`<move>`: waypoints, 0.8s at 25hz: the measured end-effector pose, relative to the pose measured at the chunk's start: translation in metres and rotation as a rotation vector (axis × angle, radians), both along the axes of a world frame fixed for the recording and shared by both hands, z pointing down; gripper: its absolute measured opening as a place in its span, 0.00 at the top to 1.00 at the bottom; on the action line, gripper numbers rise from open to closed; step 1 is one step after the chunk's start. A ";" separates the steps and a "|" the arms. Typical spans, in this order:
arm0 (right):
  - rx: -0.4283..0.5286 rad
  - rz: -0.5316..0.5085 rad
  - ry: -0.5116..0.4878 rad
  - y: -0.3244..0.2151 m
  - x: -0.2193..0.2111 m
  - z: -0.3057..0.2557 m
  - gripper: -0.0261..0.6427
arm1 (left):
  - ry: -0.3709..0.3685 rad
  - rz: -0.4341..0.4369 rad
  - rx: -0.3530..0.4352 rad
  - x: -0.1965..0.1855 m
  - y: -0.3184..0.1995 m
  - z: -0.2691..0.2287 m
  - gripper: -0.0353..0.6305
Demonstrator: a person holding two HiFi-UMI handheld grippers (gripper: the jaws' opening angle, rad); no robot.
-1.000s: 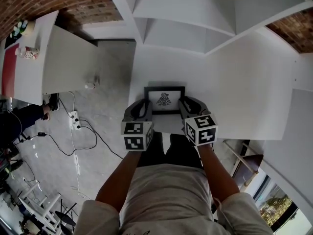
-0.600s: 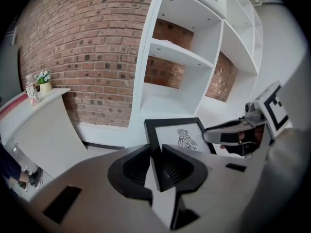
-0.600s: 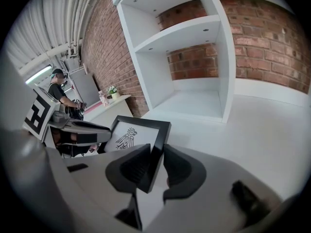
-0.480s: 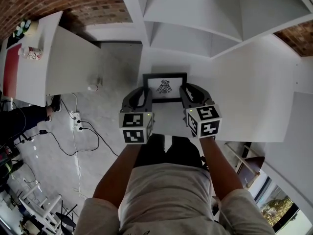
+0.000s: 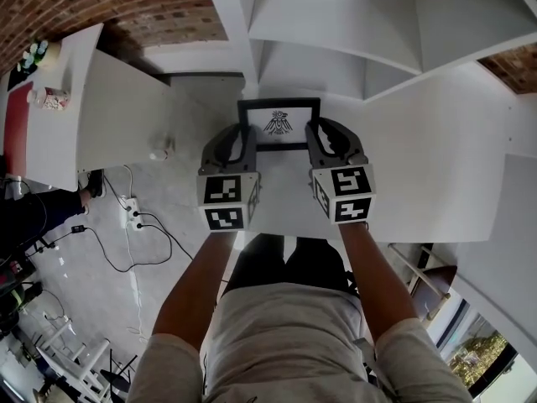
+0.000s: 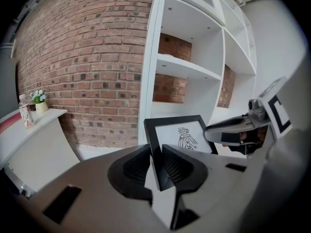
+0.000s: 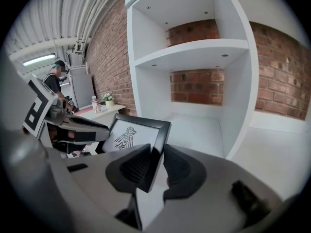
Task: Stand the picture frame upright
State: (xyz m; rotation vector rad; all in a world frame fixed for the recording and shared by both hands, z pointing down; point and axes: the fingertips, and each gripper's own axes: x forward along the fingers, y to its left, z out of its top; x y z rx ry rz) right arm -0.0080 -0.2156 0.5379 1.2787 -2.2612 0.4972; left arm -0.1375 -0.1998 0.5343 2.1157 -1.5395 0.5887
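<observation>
The picture frame (image 5: 278, 122) is black with a white mat and a dark bird-like print. It is held between both grippers above the white shelf top (image 5: 436, 141), tilted up. My left gripper (image 5: 245, 145) is shut on its left edge, seen in the left gripper view with the picture frame (image 6: 179, 136) pinched between the jaws of the left gripper (image 6: 159, 165). My right gripper (image 5: 312, 143) is shut on the right edge; in the right gripper view the picture frame (image 7: 133, 136) runs between the jaws of the right gripper (image 7: 156, 165).
A white shelving unit (image 7: 194, 47) with open compartments stands right ahead against a brick wall (image 6: 87, 57). A white side table (image 5: 75, 99) with a bottle (image 5: 46, 97) sits at left. Cables and a power strip (image 5: 130, 212) lie on the floor.
Both grippers have carried the frame forward, away from the person and toward the shelving unit, and it now sits higher in the head view.
</observation>
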 end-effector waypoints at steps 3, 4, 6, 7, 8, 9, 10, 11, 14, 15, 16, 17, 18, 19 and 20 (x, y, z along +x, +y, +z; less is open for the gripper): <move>0.053 0.012 -0.004 -0.011 -0.001 -0.006 0.82 | -0.022 -0.004 0.065 -0.001 -0.011 -0.004 0.82; 0.066 0.016 -0.007 -0.015 -0.002 -0.008 0.82 | -0.027 -0.008 0.086 -0.002 -0.016 -0.006 0.82; 0.081 0.027 -0.010 -0.020 -0.001 -0.007 0.82 | -0.029 -0.010 0.115 -0.002 -0.022 -0.007 0.82; 0.085 0.035 -0.010 -0.021 -0.001 -0.006 0.82 | -0.031 -0.007 0.125 -0.001 -0.024 -0.007 0.82; 0.087 0.040 -0.011 -0.023 -0.001 -0.004 0.82 | -0.034 -0.004 0.134 -0.001 -0.026 -0.005 0.82; 0.089 0.044 -0.010 -0.024 -0.001 -0.003 0.82 | -0.036 -0.001 0.141 -0.001 -0.028 -0.004 0.82; 0.090 0.046 -0.010 -0.026 -0.001 -0.002 0.82 | -0.036 0.002 0.144 -0.002 -0.030 -0.003 0.82; 0.090 0.046 -0.008 -0.028 -0.002 -0.001 0.82 | -0.034 0.004 0.144 -0.002 -0.033 -0.001 0.82; 0.091 0.050 -0.001 -0.034 -0.001 0.001 0.82 | -0.032 0.003 0.145 -0.001 -0.040 0.003 0.82; 0.091 0.051 -0.001 -0.036 0.000 0.002 0.82 | -0.033 0.001 0.147 -0.001 -0.042 0.004 0.82; 0.092 0.052 -0.001 -0.039 0.000 0.003 0.82 | -0.034 -0.001 0.149 -0.001 -0.044 0.005 0.82; 0.092 0.053 -0.001 -0.042 -0.001 0.004 0.82 | -0.033 -0.003 0.150 -0.002 -0.047 0.006 0.82; 0.091 0.054 -0.002 -0.045 -0.002 0.005 0.82 | -0.032 -0.005 0.149 -0.003 -0.050 0.007 0.82; 0.090 0.056 -0.002 -0.049 -0.003 0.005 0.82 | -0.029 -0.006 0.148 -0.004 -0.053 0.008 0.82; 0.089 0.058 -0.003 -0.051 -0.004 0.006 0.82 | -0.026 -0.007 0.147 -0.005 -0.055 0.009 0.82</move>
